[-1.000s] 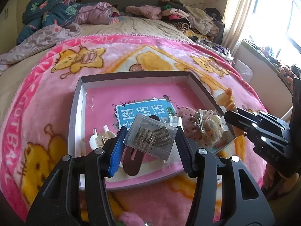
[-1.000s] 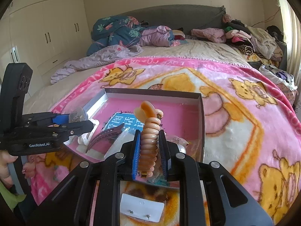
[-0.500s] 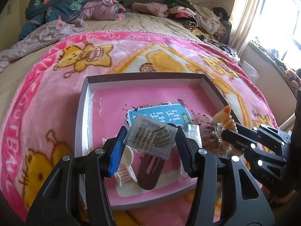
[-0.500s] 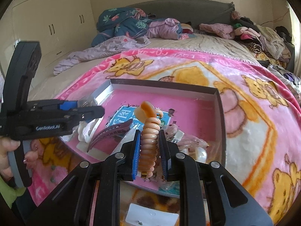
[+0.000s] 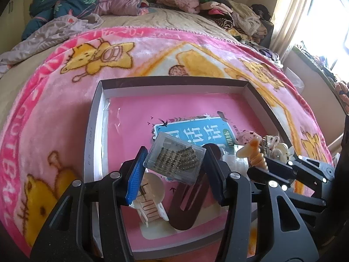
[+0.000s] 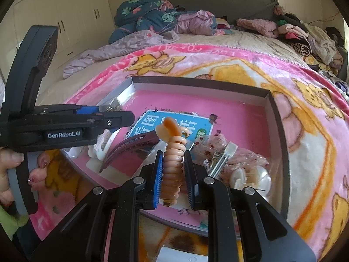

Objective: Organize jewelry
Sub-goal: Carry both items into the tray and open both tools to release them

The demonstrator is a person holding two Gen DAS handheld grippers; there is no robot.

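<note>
A bedroom: a bed spread with a pink cartoon-bear blanket (image 5: pixel 65 113), heaped clothes (image 6: pixel 305 35) along the headboard, cream wardrobe doors (image 6: pixel 72 15) at the left of the right wrist view. On the blanket lies a shallow grey-walled tray (image 5: pixel 96 131) with a pink floor and a teal label with Chinese characters (image 5: pixel 196 131) printed on it.

The left gripper (image 5: pixel 174 163) is clamped on a small clear plastic box (image 5: pixel 175 160) of sparkling rhinestone pieces, held tilted above the tray's near-left part. Beneath it, inside the tray, lie a cream claw clip (image 5: pixel 150 198) and a dark maroon snap clip (image 5: pixel 187 205) — the two just beside each other.

The right gripper (image 6: pixel 173 170) grips a peach-coloured spiral hair tie (image 6: pixel 173 161) between its blue-padded fingers (image 6: pixel 158 179); the coil stands upright with a looped, glossy top, and hangs above the near edge of the tray. To its right in the tray sit a pink speckled scrunchie (image 6: pixel 220 144), a silver clip (image 6: pixel 224 157) lying across it, and pearly white clips (image 6: pixel 250 174) — all bunched near the right wall. A maroon comb-like clip (image 6: pixel 130 144) angles up between the two grippers.

A hand with painted nails (image 6: pixel 13 170) holds the left tool's handle at the frame's left edge.
</note>
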